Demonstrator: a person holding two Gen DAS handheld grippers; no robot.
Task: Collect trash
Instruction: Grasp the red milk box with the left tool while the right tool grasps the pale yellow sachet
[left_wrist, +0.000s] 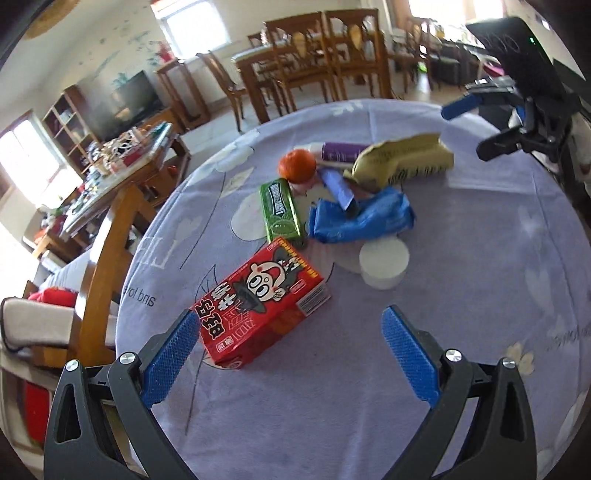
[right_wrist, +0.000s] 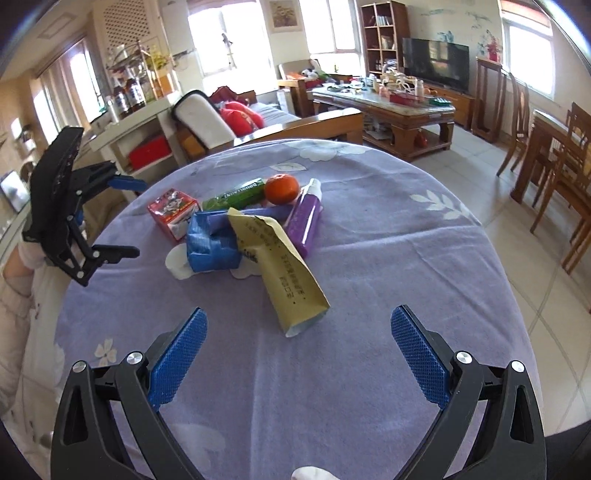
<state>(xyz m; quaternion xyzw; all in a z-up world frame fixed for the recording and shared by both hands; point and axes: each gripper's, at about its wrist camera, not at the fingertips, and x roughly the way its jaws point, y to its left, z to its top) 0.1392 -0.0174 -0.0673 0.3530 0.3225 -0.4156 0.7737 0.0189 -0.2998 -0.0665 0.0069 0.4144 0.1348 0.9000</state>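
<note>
A pile of items lies mid-table on the purple cloth (left_wrist: 461, 295). A red carton (left_wrist: 260, 306) is nearest my left gripper (left_wrist: 290, 354), which is open and empty just short of it. Behind lie a green gum pack (left_wrist: 282, 208), a crumpled blue wrapper (left_wrist: 364, 218), an orange (left_wrist: 297, 166), a purple tube (left_wrist: 341, 151) and a tan pouch (left_wrist: 402, 158). My right gripper (right_wrist: 297, 350) is open and empty, just short of the tan pouch (right_wrist: 282, 266). The right wrist view also shows the blue wrapper (right_wrist: 212, 242), purple tube (right_wrist: 306, 218), orange (right_wrist: 282, 189) and red carton (right_wrist: 173, 212).
A white round lid (left_wrist: 384, 266) and white paper discs (right_wrist: 177, 264) lie by the pile. A wooden chair (left_wrist: 110, 251) stands at the table's left edge. A sofa (right_wrist: 258, 122), coffee table (right_wrist: 388, 107) and dining set (left_wrist: 314, 62) stand beyond.
</note>
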